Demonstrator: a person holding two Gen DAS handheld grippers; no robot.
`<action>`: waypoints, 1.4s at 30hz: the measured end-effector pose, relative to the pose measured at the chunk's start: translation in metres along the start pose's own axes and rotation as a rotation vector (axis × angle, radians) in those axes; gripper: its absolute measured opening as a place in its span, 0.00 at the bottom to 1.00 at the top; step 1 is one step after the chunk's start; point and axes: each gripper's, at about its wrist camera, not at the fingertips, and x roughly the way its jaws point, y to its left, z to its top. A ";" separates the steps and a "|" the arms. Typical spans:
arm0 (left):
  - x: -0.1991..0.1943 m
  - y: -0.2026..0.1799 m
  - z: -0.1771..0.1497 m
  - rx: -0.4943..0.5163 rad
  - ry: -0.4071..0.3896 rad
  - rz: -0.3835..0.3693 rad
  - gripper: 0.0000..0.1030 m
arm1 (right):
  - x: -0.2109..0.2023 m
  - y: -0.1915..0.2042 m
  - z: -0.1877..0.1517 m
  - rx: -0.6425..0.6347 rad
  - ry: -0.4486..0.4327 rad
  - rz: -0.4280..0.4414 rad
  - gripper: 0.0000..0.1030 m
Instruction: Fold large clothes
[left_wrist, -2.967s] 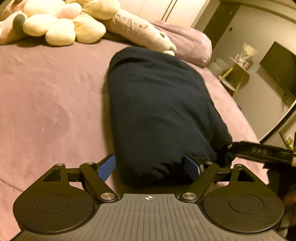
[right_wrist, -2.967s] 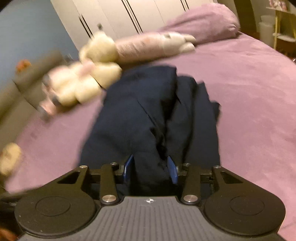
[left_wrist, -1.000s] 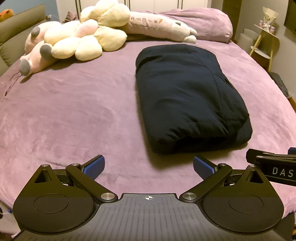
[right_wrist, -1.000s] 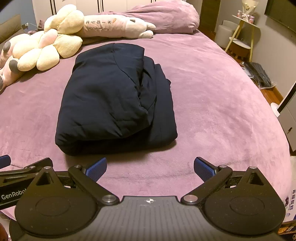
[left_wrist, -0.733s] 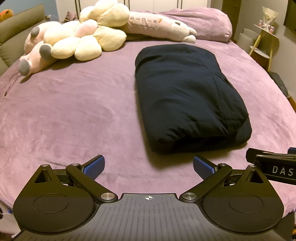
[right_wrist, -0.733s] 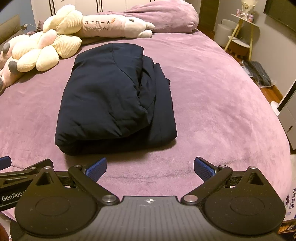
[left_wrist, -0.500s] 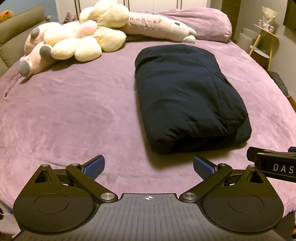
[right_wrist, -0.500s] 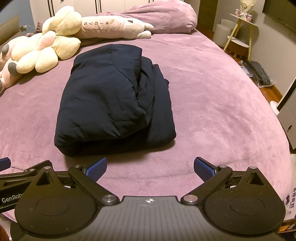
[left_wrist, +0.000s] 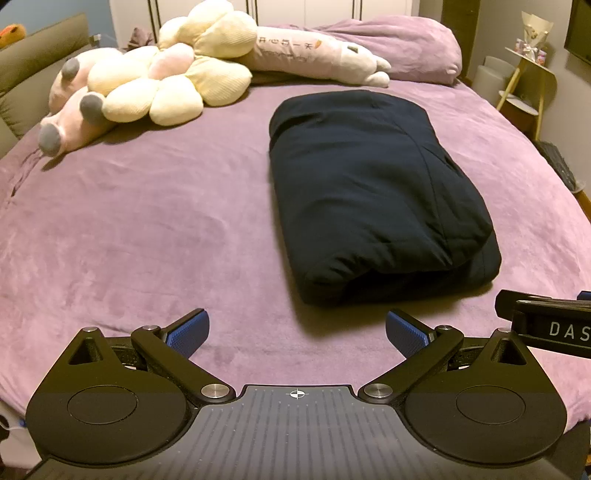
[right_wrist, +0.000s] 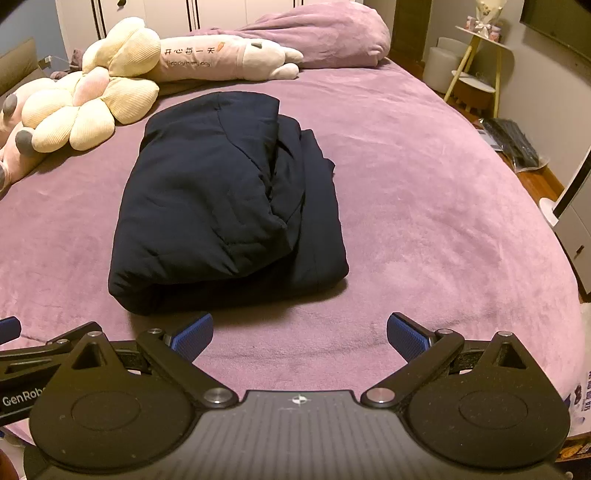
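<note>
A dark navy padded garment (left_wrist: 373, 192) lies folded into a thick rectangular bundle on the purple bed (left_wrist: 147, 206); it also shows in the right wrist view (right_wrist: 229, 206). My left gripper (left_wrist: 295, 332) is open and empty, held back near the bed's front edge, with the bundle ahead and to the right. My right gripper (right_wrist: 299, 338) is open and empty, also near the front edge, with the bundle ahead and to the left. Each gripper's body shows at the edge of the other's view.
Plush toys (left_wrist: 162, 85) and a long pink pillow (left_wrist: 317, 51) lie at the head of the bed, with a purple pillow (right_wrist: 332, 33) behind. A small side table (right_wrist: 476, 70) and a dark keyboard on the floor (right_wrist: 511, 138) stand right of the bed.
Three seconds ago both grippers were at the garment's near edge, the right one shut on it. Both have let go, opened wide and drawn back. In the last second almost nothing moved.
</note>
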 end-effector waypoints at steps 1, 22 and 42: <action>0.000 0.000 0.000 0.002 0.000 0.001 1.00 | 0.000 0.000 0.000 0.000 -0.001 0.001 0.98; -0.006 -0.005 0.000 0.002 -0.004 0.007 1.00 | -0.005 -0.001 0.000 -0.005 -0.007 0.010 0.98; -0.006 -0.008 0.000 0.018 -0.008 0.018 1.00 | -0.007 0.001 0.001 -0.015 -0.014 0.017 0.98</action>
